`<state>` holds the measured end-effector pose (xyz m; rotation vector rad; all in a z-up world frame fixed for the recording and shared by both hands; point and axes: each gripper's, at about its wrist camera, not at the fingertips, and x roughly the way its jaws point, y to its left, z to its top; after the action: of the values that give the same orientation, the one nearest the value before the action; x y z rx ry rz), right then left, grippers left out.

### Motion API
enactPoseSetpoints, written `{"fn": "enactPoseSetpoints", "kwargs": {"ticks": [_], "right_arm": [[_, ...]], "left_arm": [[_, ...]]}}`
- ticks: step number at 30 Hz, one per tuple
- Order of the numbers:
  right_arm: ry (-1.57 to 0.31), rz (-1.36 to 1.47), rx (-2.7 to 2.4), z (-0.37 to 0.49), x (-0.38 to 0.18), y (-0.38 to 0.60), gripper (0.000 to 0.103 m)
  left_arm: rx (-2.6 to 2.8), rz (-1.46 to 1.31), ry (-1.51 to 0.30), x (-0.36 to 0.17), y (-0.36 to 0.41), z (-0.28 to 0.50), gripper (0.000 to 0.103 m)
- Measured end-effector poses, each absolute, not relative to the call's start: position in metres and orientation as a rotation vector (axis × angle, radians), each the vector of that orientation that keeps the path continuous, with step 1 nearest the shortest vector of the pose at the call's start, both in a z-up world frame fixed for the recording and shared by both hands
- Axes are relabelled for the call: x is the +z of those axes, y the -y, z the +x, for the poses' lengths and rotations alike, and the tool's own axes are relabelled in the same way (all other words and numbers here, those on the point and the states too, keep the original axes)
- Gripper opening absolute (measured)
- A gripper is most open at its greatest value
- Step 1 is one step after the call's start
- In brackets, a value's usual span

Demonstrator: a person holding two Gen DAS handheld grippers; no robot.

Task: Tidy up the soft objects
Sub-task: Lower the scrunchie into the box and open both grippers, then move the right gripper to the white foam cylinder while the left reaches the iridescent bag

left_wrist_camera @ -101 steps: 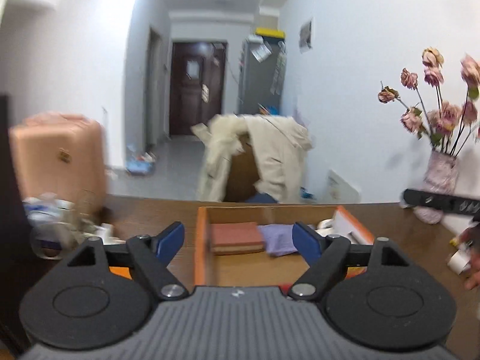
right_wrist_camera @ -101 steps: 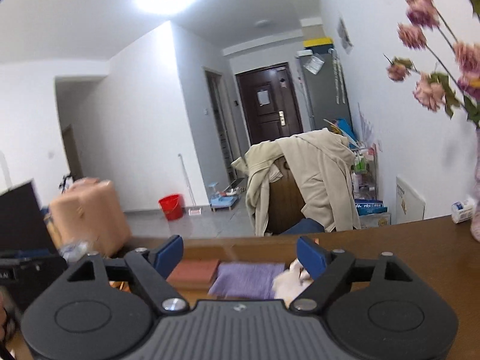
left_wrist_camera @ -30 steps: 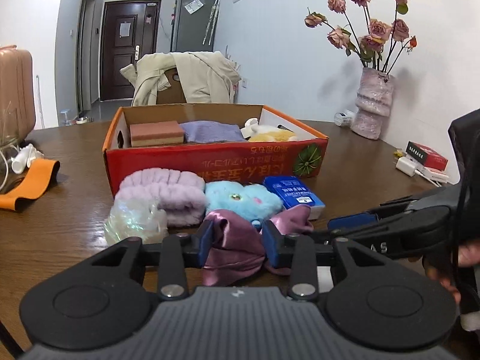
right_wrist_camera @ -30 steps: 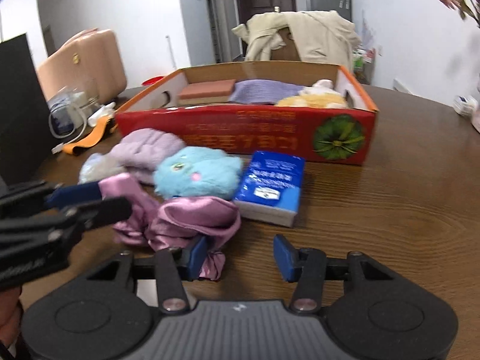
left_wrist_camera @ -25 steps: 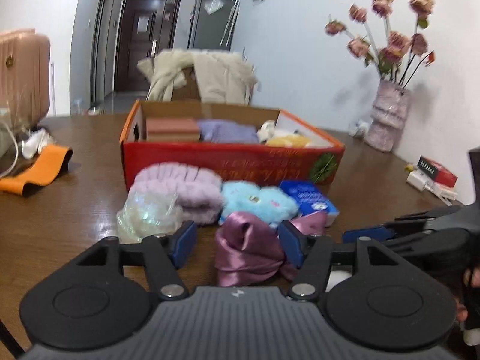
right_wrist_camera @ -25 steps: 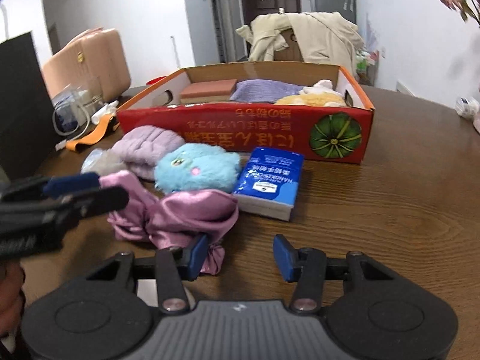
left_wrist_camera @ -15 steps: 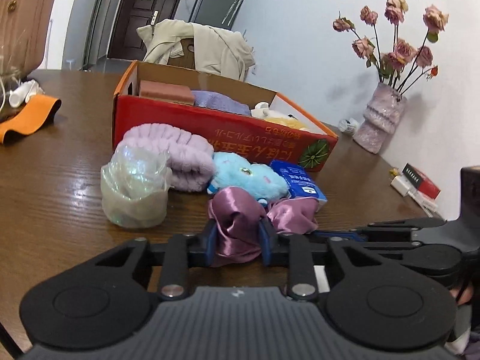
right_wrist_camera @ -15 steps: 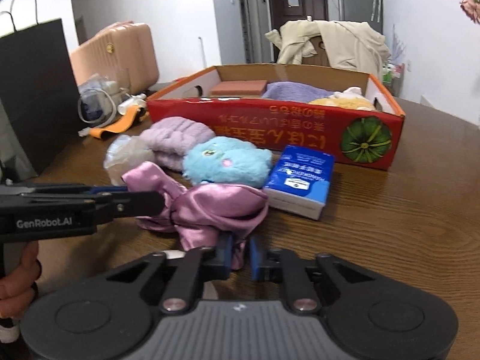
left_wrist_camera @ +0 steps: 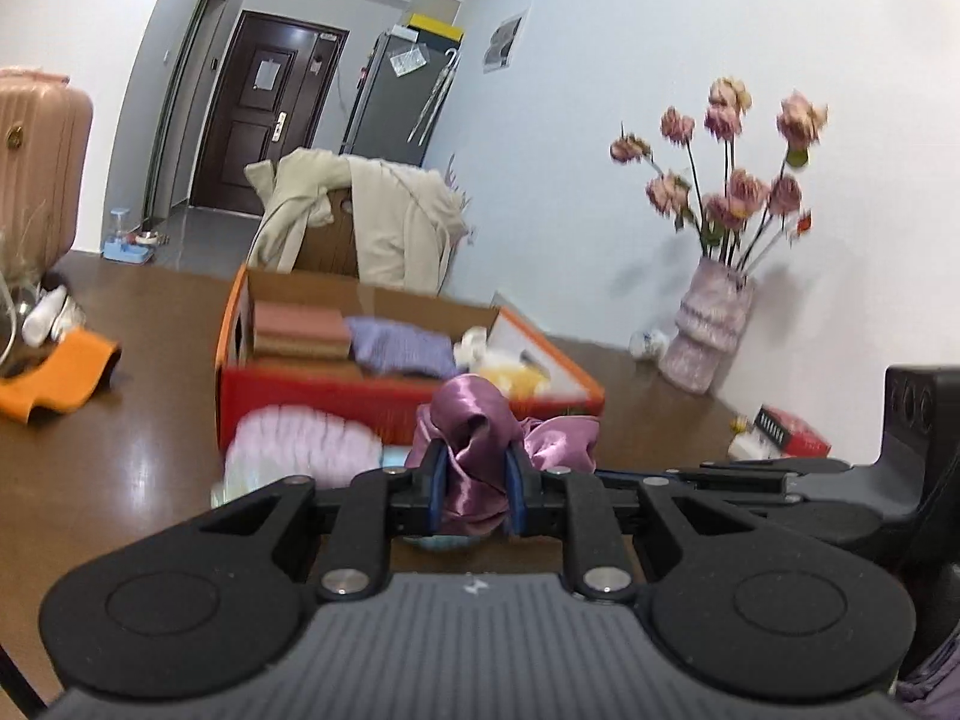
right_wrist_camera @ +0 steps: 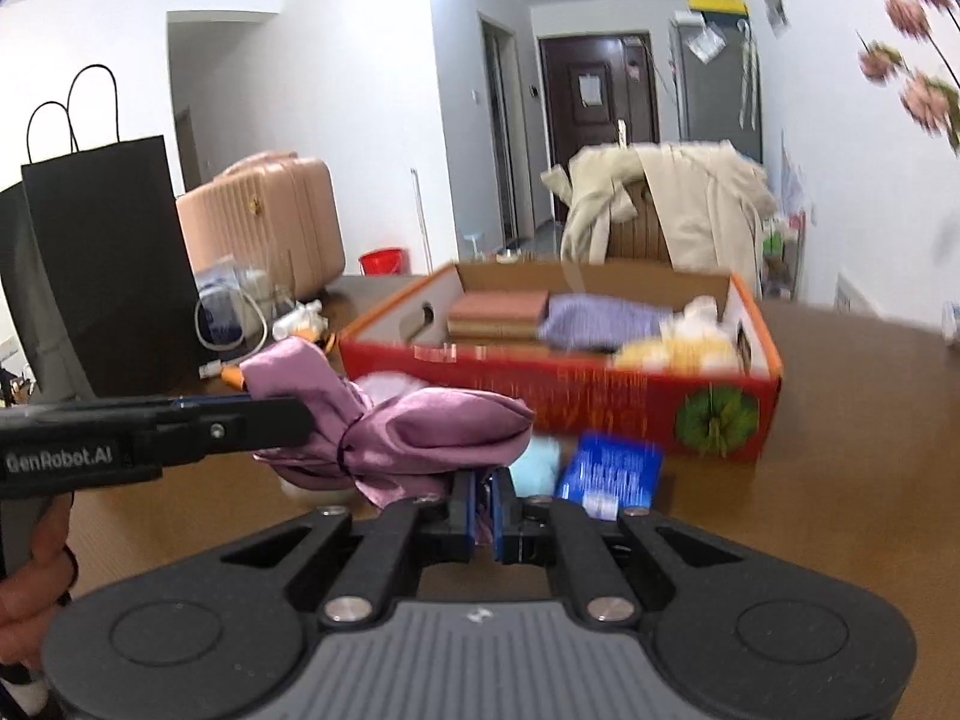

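We hold the purple satin bow (right_wrist_camera: 390,432) above the counter (right_wrist_camera: 840,450), short of the red cardboard box (right_wrist_camera: 600,396): left claw (left_wrist_camera: 474,492) closing on one loop, right claw (right_wrist_camera: 485,510) pinched tight on another; slick fabric could slip, or opposing pulls tear it free

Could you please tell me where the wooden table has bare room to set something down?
Bare brown wooden table lies right of the red cardboard box. Crowded: the blue tissue pack and pale blue plush lie before the box.
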<state>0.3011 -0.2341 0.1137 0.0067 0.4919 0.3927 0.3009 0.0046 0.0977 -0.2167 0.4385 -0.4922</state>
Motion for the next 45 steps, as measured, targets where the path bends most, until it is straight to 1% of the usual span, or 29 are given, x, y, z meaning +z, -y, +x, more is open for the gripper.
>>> {"fn": "enactPoseSetpoints", "kwargs": {"ticks": [4,7,10,15,18,19,20,22,23,24,27,31,37,39,41,45], "right_arm": [[-0.439,0.003,0.428,0.349,0.143,0.226,0.005],[-0.450,0.009,0.445,0.396,0.152,0.215,0.005],[-0.493,-0.013,0.442,0.440,0.145,0.202,0.005],[-0.594,-0.056,0.433,0.480,0.108,0.184,0.005],[-0.645,-0.066,0.457,0.489,0.090,0.177,0.007],[-0.652,-0.070,0.465,0.491,0.088,0.176,0.009],[-0.645,-0.074,0.467,0.491,0.086,0.174,0.010],[-0.632,-0.071,0.477,0.489,0.086,0.174,0.011],[-0.632,-0.067,0.479,0.489,0.087,0.175,0.012],[-0.628,-0.069,0.479,0.486,0.089,0.175,0.015],[-0.593,-0.066,0.470,0.473,0.102,0.181,0.015],[-0.528,-0.060,0.455,0.445,0.131,0.197,0.017],[-0.438,-0.059,0.426,0.385,0.165,0.224,0.023],[-0.421,-0.065,0.420,0.363,0.171,0.230,0.027],[-0.400,-0.061,0.413,0.338,0.174,0.237,0.030],[-0.386,-0.038,0.393,0.287,0.171,0.249,0.038]], "left_arm": [[-0.485,-0.256,-0.410,0.127,-0.021,0.352,0.020],[-0.453,-0.272,-0.421,0.134,-0.031,0.394,0.020],[-0.412,-0.264,-0.460,0.126,-0.035,0.431,0.020],[-0.358,-0.192,-0.554,0.093,-0.031,0.464,0.021],[-0.329,-0.162,-0.586,0.080,-0.033,0.465,0.025],[-0.320,-0.163,-0.587,0.078,-0.036,0.464,0.032],[-0.308,-0.168,-0.585,0.078,-0.038,0.463,0.034],[-0.301,-0.173,-0.571,0.081,-0.040,0.457,0.035],[-0.301,-0.175,-0.564,0.084,-0.041,0.454,0.040],[-0.300,-0.174,-0.558,0.087,-0.040,0.451,0.042],[-0.278,-0.159,-0.529,0.100,-0.040,0.439,0.043],[-0.262,-0.157,-0.485,0.122,-0.042,0.415,0.049],[-0.275,-0.130,-0.412,0.148,-0.041,0.362,0.062],[-0.278,-0.117,-0.395,0.152,-0.040,0.341,0.066],[-0.283,-0.116,-0.381,0.153,-0.039,0.319,0.072],[-0.296,-0.113,-0.368,0.148,-0.036,0.271,0.074]]}}
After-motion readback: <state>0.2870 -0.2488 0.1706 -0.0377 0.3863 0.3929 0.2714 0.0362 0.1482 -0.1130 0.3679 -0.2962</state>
